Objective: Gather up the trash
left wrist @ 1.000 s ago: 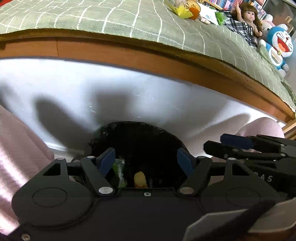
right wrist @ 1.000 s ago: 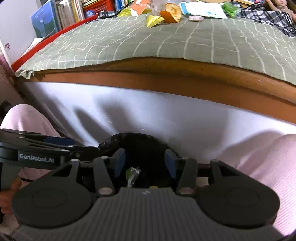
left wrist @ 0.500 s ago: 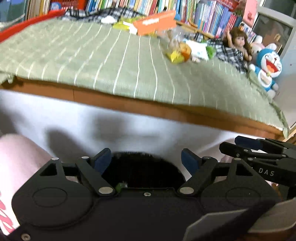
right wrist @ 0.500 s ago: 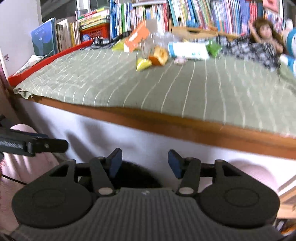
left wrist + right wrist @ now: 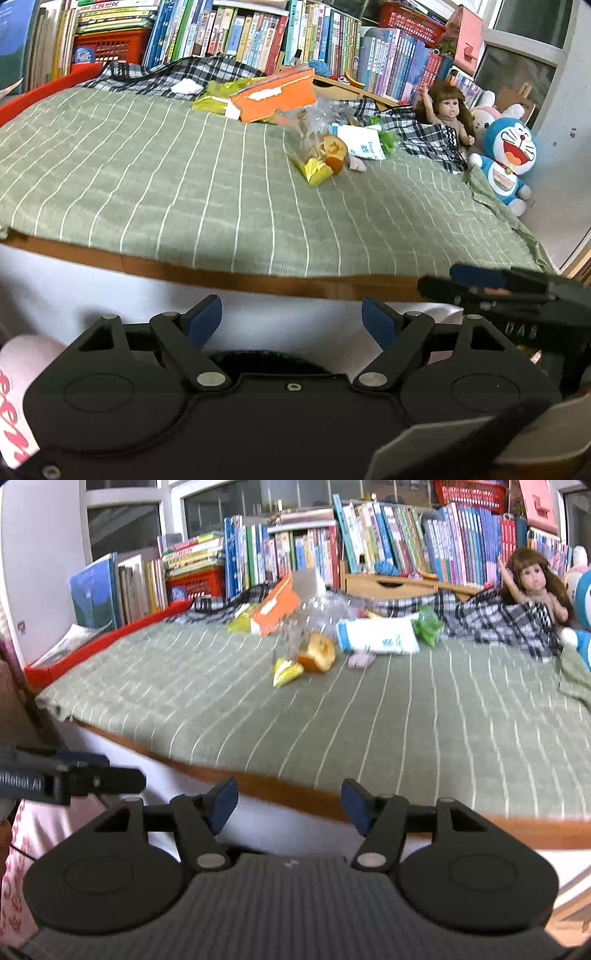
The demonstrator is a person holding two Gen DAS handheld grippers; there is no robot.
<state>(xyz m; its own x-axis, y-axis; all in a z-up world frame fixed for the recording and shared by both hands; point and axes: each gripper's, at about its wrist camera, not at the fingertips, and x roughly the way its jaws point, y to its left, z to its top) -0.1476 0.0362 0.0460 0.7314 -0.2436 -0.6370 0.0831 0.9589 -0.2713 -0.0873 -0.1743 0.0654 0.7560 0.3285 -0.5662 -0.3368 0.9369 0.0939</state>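
Observation:
Trash lies in a heap far back on the green striped bed cover (image 5: 147,177): an orange box (image 5: 273,96), a clear plastic bag (image 5: 314,122), an orange fruit piece (image 5: 319,653), a yellow wrapper (image 5: 286,670), a white-and-blue packet (image 5: 378,637), a green wrapper (image 5: 428,626) and a white tissue wad (image 5: 184,86). My left gripper (image 5: 291,314) hangs open and empty in front of the bed's edge, above the black bag's rim (image 5: 266,360). My right gripper (image 5: 288,797) is beside it, its jaws opening with nothing between them.
A doll (image 5: 448,110), a blue cat plush (image 5: 508,158) and a plaid cloth (image 5: 495,620) lie at the bed's far right. Rows of books (image 5: 388,546) and a red basket (image 5: 107,46) line the back. The wooden bed rail (image 5: 258,280) runs across just ahead. Pink-clad knees flank the grippers.
Both grippers have risen from over the black bag and tilted up, so the bed top and trash heap fill the views. The bag's inside has dropped out of sight. Both jaws stand wider.

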